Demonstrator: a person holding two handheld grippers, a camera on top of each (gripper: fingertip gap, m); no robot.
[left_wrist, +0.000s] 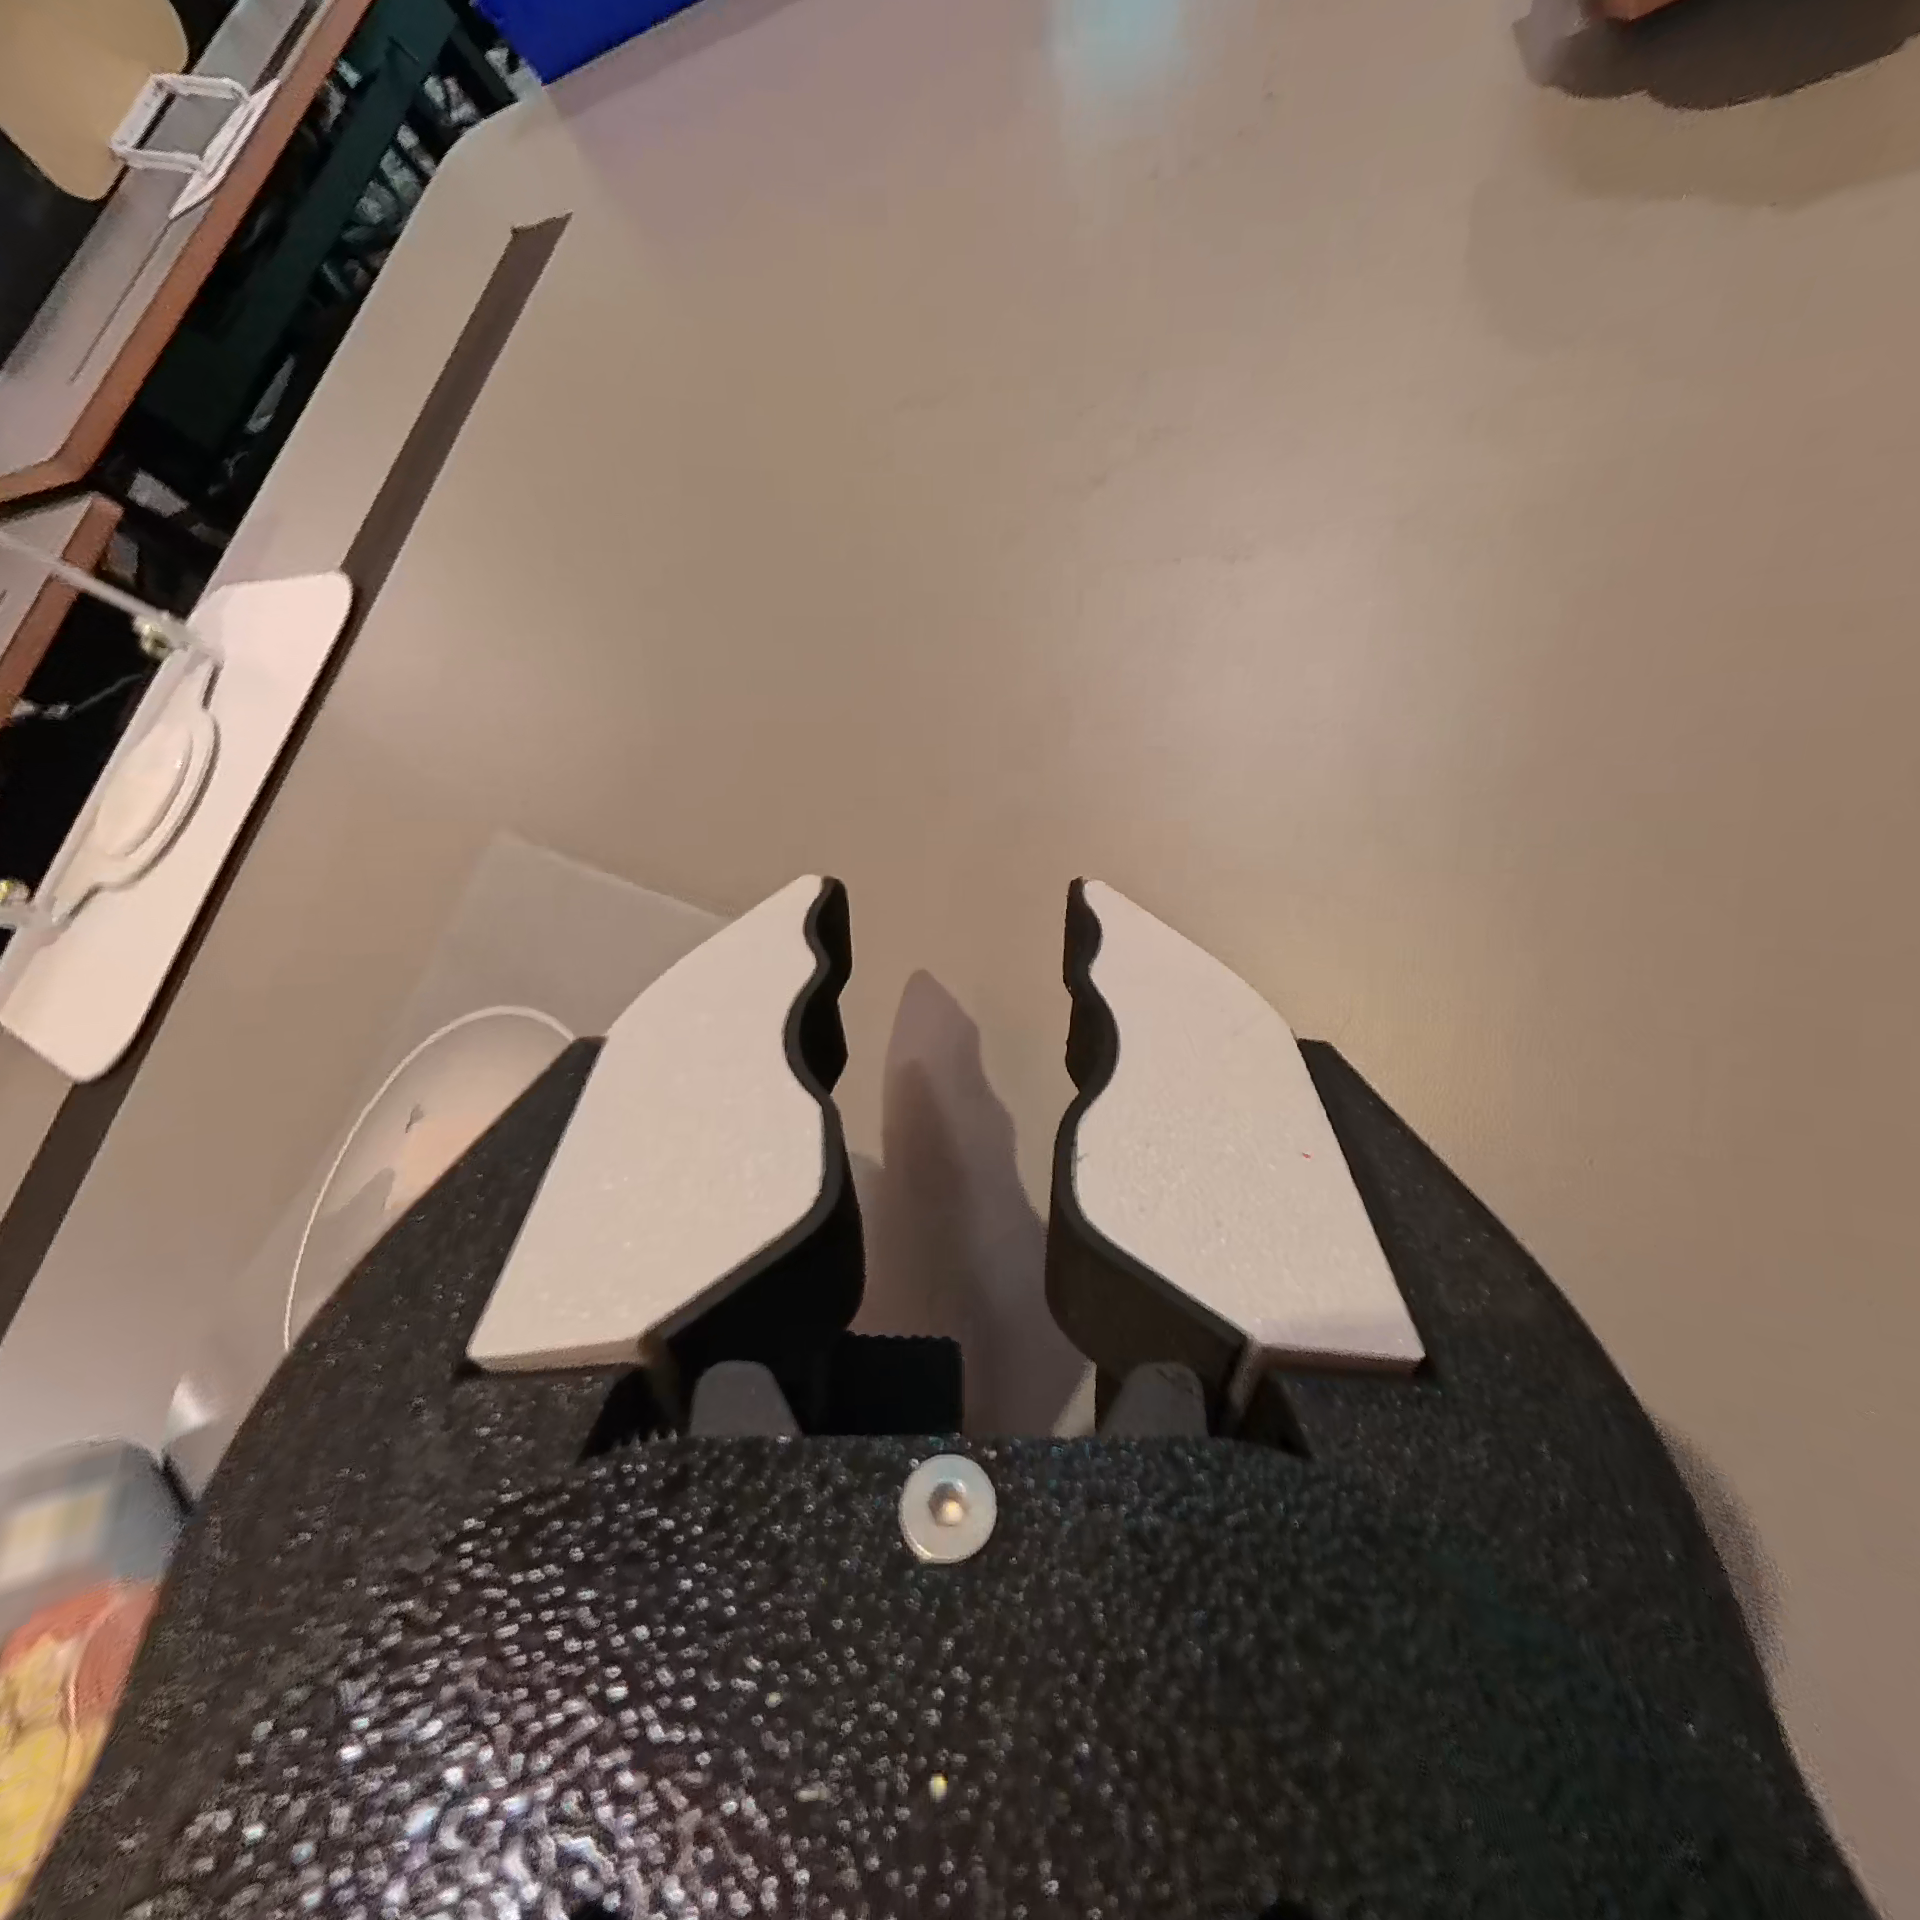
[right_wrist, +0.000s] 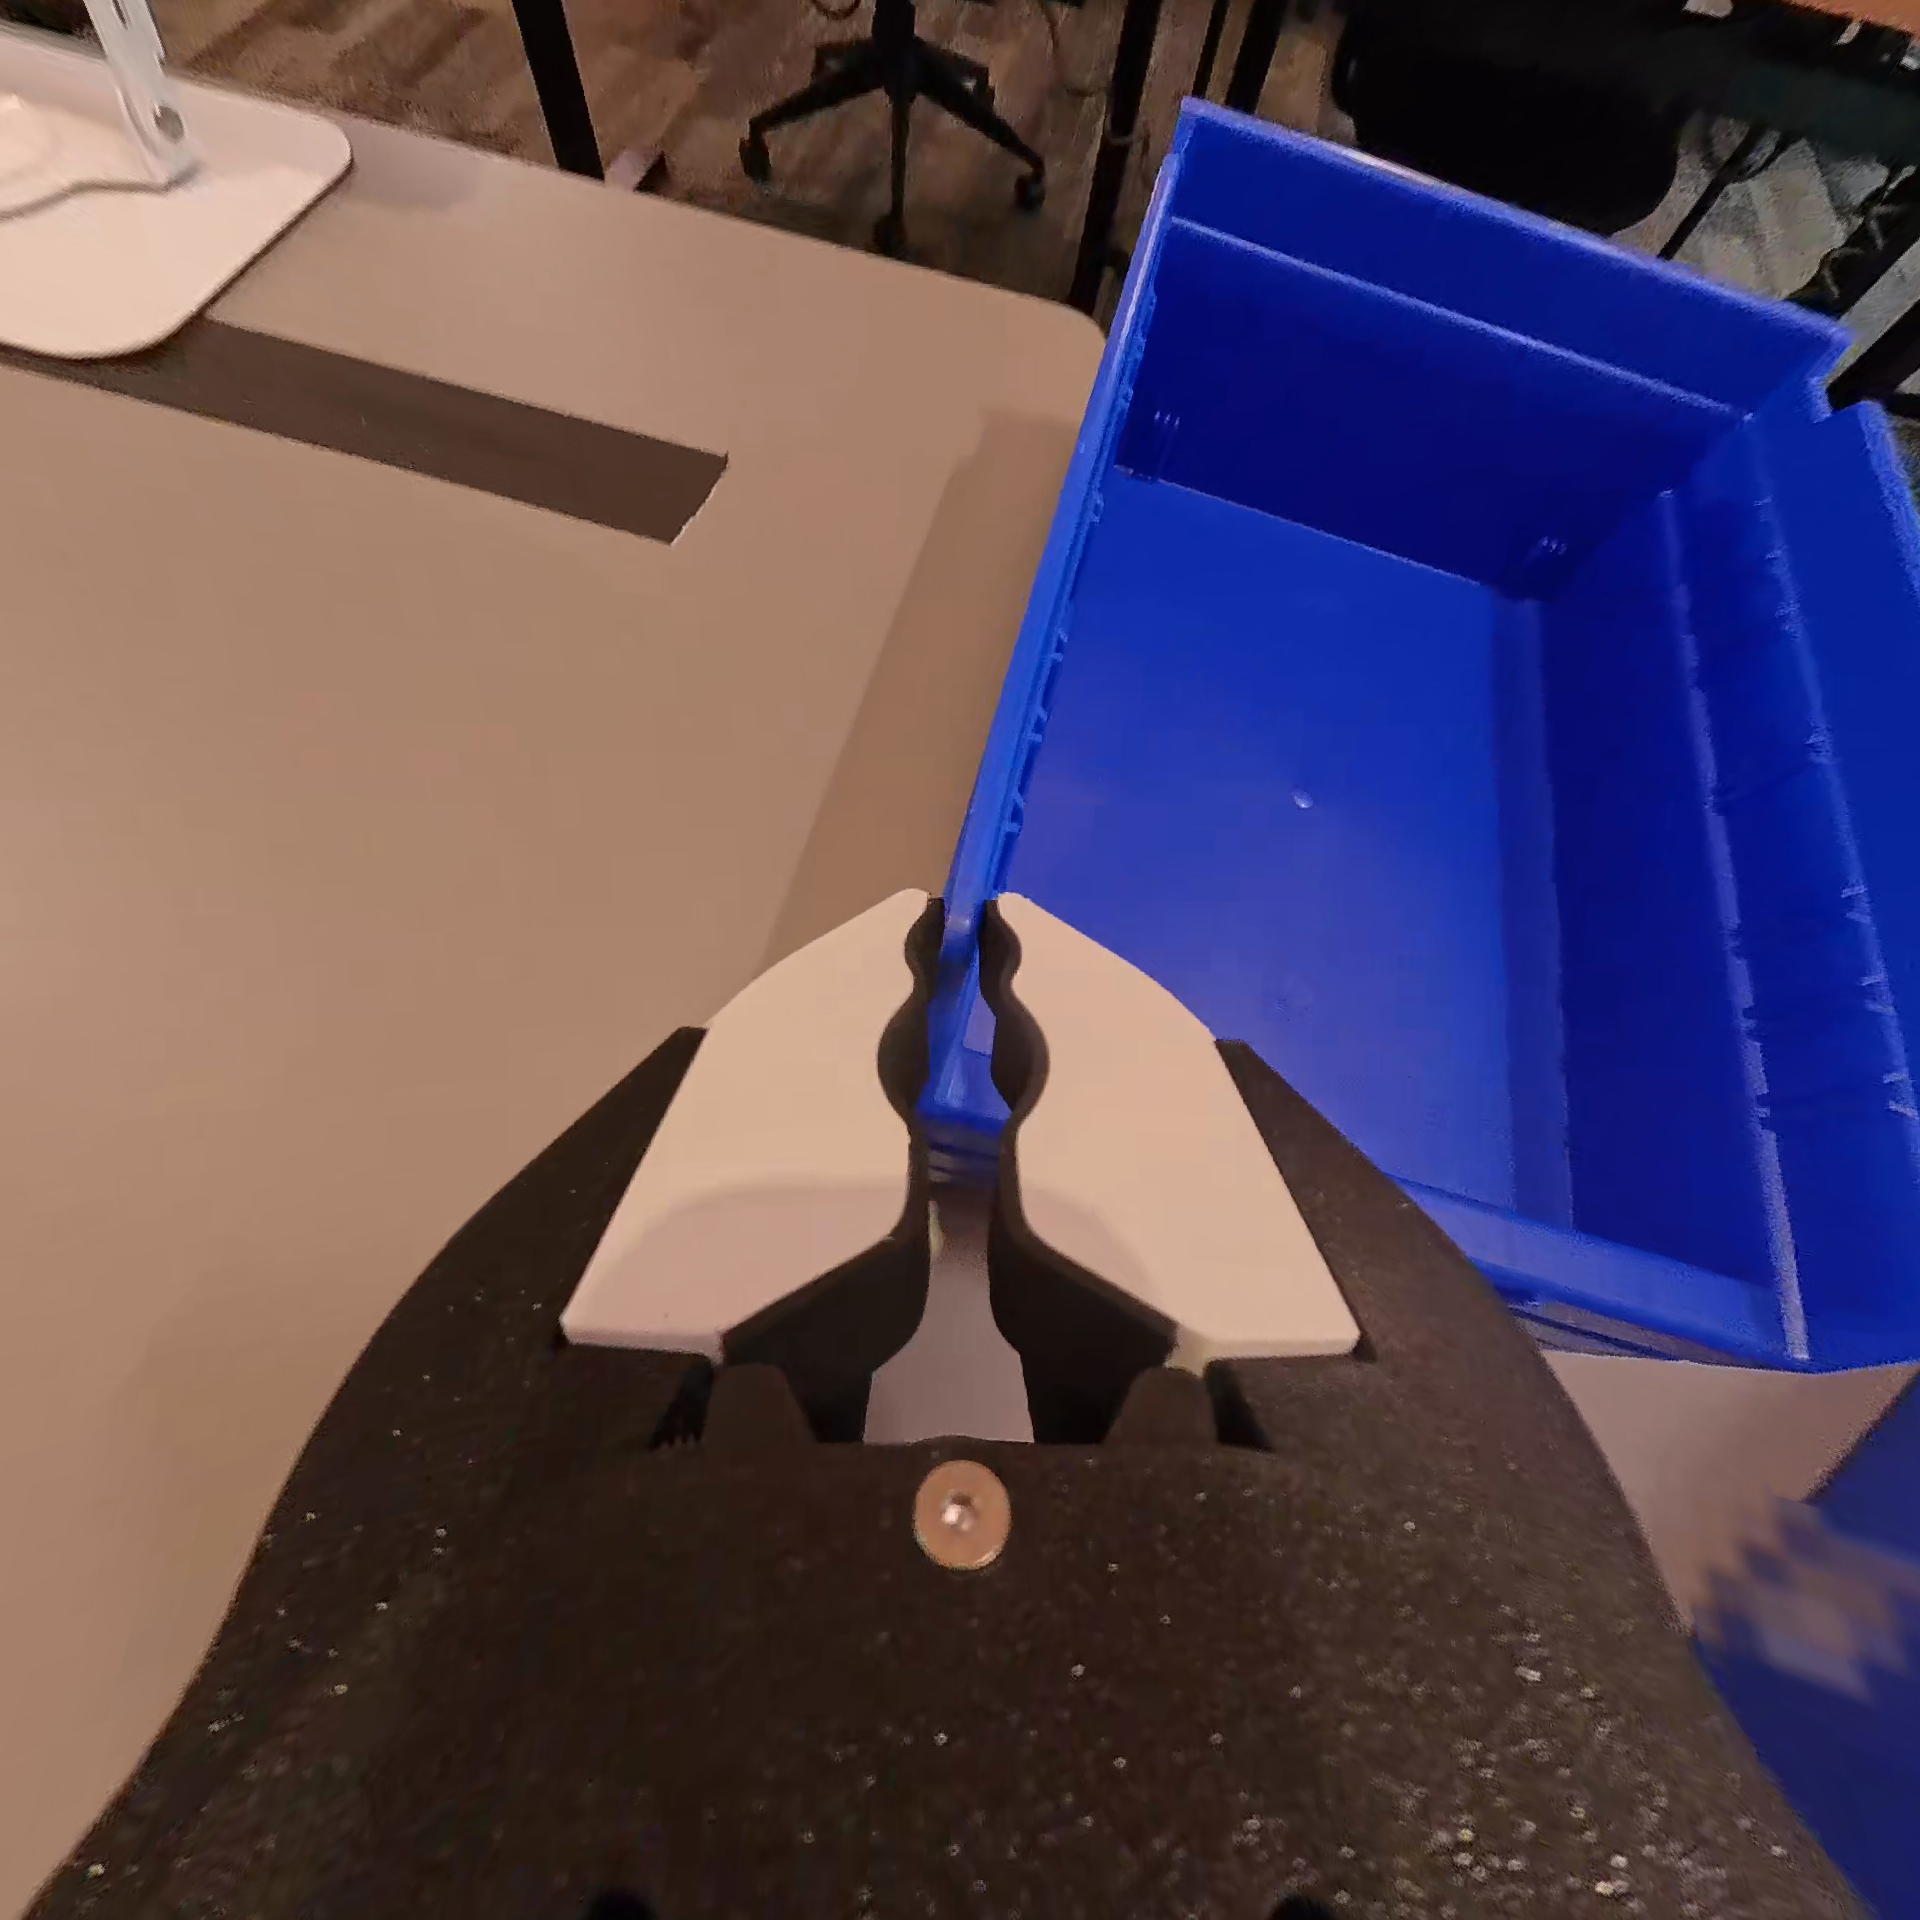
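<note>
In the right wrist view my right gripper (right_wrist: 961, 914) is shut on the left wall of a blue plastic bin (right_wrist: 1351, 727). Both pads press on the thin rim near the bin's near-left corner. The bin stands at the right edge of the beige table (right_wrist: 416, 779) and its inside is bare. In the left wrist view my left gripper (left_wrist: 956, 904) is open with nothing between its fingers. It hovers over the beige table (left_wrist: 1143, 468). A corner of the blue bin (left_wrist: 540, 36) shows at the top of that view.
A white flat stand base (right_wrist: 156, 229) sits at the table's far left, also in the left wrist view (left_wrist: 187, 810). A dark strip (right_wrist: 447, 436) runs across the tabletop. A white round disc on a clear sheet (left_wrist: 416, 1143) lies left of my left gripper. Office chairs stand beyond the table. Tip to tip, the grippers are about 45 centimetres apart.
</note>
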